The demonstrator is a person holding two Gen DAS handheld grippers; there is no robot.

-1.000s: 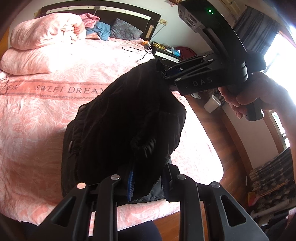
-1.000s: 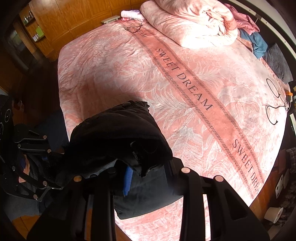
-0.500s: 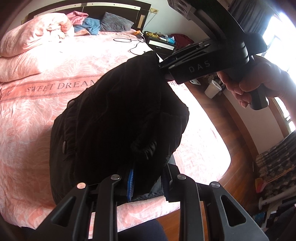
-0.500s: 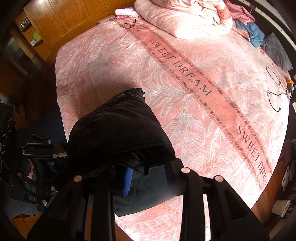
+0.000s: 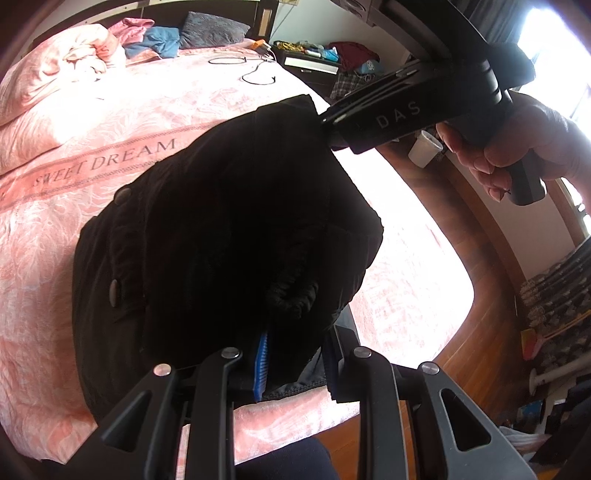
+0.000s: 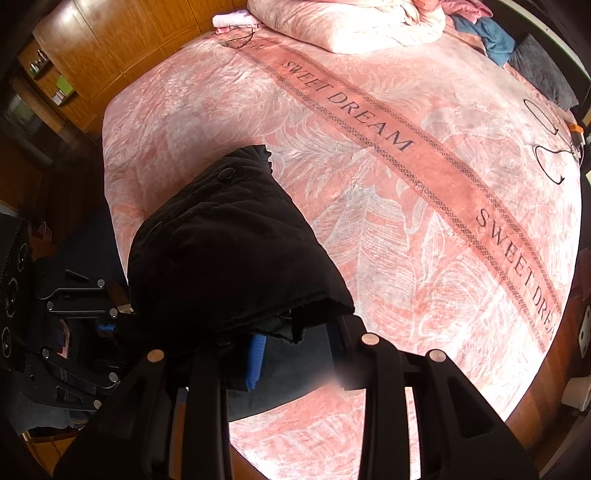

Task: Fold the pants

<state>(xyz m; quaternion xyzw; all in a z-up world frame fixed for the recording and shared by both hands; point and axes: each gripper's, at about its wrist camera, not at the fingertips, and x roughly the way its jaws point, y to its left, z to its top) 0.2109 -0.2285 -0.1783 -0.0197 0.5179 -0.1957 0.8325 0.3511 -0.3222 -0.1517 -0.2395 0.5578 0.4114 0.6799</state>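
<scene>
Both grippers clamp the pants (image 5: 221, 236): left gripper (image 5: 295, 365) at lower centre, right gripper (image 6: 295, 354) likewise; the bundle hangs just above the bed (image 6: 406, 240) near its lower-left edge, long axis running gripper to gripper

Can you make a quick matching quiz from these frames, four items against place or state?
Items:
1. black pants
2. left gripper
3. grey pillow
4. black cable

Places or states:
A. lying loose on the pink bedspread
B. at the head of the bed, beside blue cloth
C. shut on fabric at the bed's near edge
D. bunched, held at two ends above the bed

Pairs: 1-D, 2-C, 3-B, 4-A
</scene>
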